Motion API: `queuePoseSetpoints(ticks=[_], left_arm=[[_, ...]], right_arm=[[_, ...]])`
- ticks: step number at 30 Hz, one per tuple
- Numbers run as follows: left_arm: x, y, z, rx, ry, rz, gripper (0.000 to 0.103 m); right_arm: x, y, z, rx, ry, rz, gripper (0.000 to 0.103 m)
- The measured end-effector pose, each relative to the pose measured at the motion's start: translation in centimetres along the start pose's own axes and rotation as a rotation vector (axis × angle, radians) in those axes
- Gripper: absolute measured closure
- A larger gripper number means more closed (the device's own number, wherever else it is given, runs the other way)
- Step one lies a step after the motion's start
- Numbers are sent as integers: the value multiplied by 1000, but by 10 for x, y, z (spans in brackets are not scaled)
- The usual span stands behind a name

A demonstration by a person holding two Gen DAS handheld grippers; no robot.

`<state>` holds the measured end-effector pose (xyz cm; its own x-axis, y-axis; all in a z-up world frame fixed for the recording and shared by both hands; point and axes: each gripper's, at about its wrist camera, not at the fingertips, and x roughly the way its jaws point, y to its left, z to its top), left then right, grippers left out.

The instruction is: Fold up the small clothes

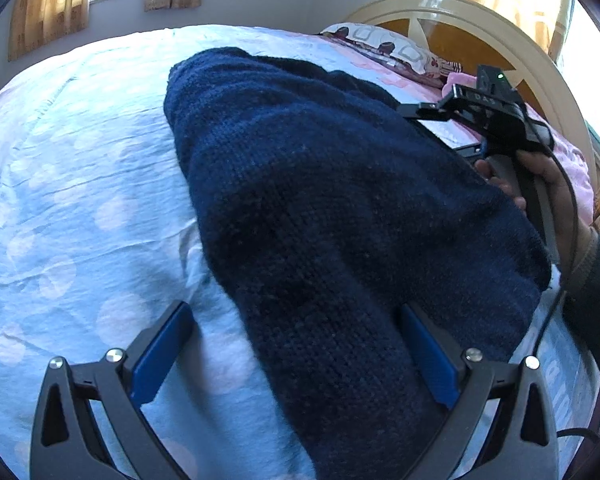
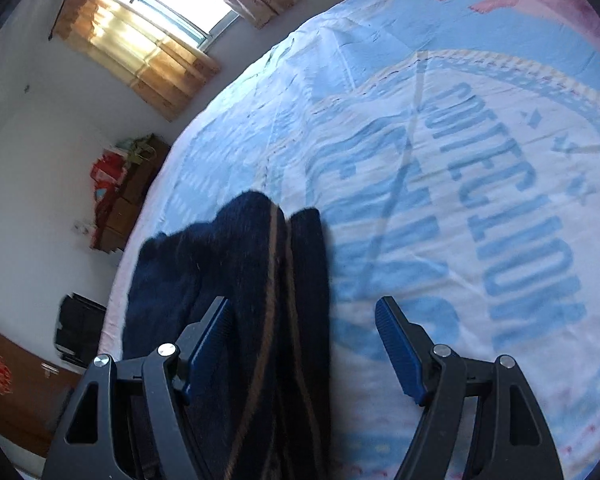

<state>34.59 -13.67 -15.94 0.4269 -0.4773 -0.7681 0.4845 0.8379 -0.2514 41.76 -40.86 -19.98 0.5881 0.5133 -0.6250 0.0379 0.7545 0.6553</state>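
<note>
— Lying on the bed [image 1: 80,184], one navy knitted garment [image 1: 320,200] was all I could count. Where did it sit against the jaws?

— In the left wrist view the left gripper [image 1: 300,344] hung over its near end. The jaws stood wide apart. The knit ran up between them, nearer the right-hand pad and seemingly against it, while the other pad had only sheet beside it. Nothing was clamped.

— And the right one?

— The right gripper [image 2: 308,340] also had its jaws apart and gripped nothing. In its own view the garment [image 2: 236,300] lay under and beside the left-hand pad, with two thin tan stripes running along it; the other pad stood over bare bedspread. The garment's far edge ended just past the fingertips.

— Could you see that gripper from the other camera?

— Yes, at the garment's right edge, held by a hand [image 1: 540,176] in a dark sleeve, with a cable trailing from it.

— Counts?

— One garment, two grippers, one hand in view, one pillow [image 1: 384,46] by the headboard [image 1: 480,28]. I counted one curtained window [image 2: 172,4] in the right wrist view; whether the garment was folded over itself I could not tell.
</note>
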Motion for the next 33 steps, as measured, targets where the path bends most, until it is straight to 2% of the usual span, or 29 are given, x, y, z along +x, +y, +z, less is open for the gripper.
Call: queuePoseSetpoints(ticks=[8,14,15,17,18,19,20,22,24,25,26,27,33], left_arm=[[-6,3,-6,-5,-4,-10,0],[-4,-1,-2,-1,0,-5,0],[-3,-2,0,-5,-1,-12,0],[-4,-1,1,-13,-5,-32,0],[-5,0,0,-16,-10,-46,1],[-6,-2,1,-13,-15,-58,5],[-8,-4,0,-4,-20,-69,19],[-9,-10,-1,15,-30,-60,26],[-11,-10,-1,17,-40,-62,47],[-15,-8,-1,6,-49,-61,53],[-17,-6,-1,0,-56,-69,66],[-21,-6,0,0,-65,-77,75],[-56,-12,-3,-1,-127,-57,80]], right_arm=[[24,14,4,-63,81,119,29],[37,18,7,-98,112,120,32],[41,21,9,-100,115,121,38],[51,25,10,-67,151,180,52],[52,25,9,-58,147,185,55],[53,27,8,-57,142,188,56],[53,27,6,-51,134,190,58],[48,30,2,-48,111,172,61],[43,38,-2,-63,86,150,64],[39,44,-4,-74,69,143,64],[34,50,-7,-78,52,146,65],[28,55,-9,-80,35,157,66],[0,93,-24,-110,-27,166,67]])
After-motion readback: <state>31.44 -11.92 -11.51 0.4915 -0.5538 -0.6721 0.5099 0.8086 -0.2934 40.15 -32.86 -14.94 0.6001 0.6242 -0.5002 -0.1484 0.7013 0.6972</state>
